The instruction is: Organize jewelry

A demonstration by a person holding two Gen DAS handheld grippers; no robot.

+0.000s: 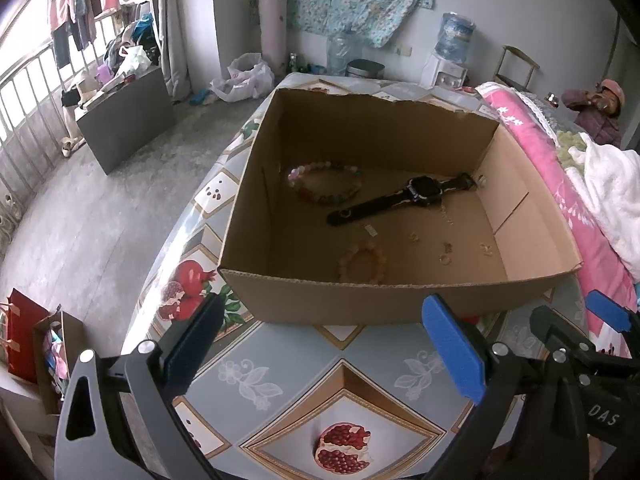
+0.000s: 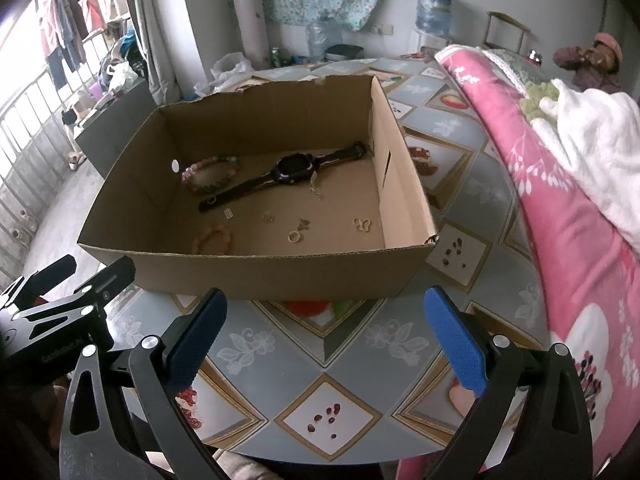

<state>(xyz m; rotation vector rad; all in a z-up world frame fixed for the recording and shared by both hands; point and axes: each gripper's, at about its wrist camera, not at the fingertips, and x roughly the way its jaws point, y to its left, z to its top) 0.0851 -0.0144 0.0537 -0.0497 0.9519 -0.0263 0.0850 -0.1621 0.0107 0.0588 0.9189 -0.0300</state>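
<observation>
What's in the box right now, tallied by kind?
Watch: 1
Bead bracelets: 2, one multicolour, one pale orange
Small gold pieces: 4 clearly seen (ring, butterfly, two charms)
Fine chain: 1
White tag: 1
Total: 9, all inside the box.

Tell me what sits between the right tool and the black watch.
The cardboard box's near wall stands between the right tool and the black watch, then bare box floor, seen in the right wrist view.
</observation>
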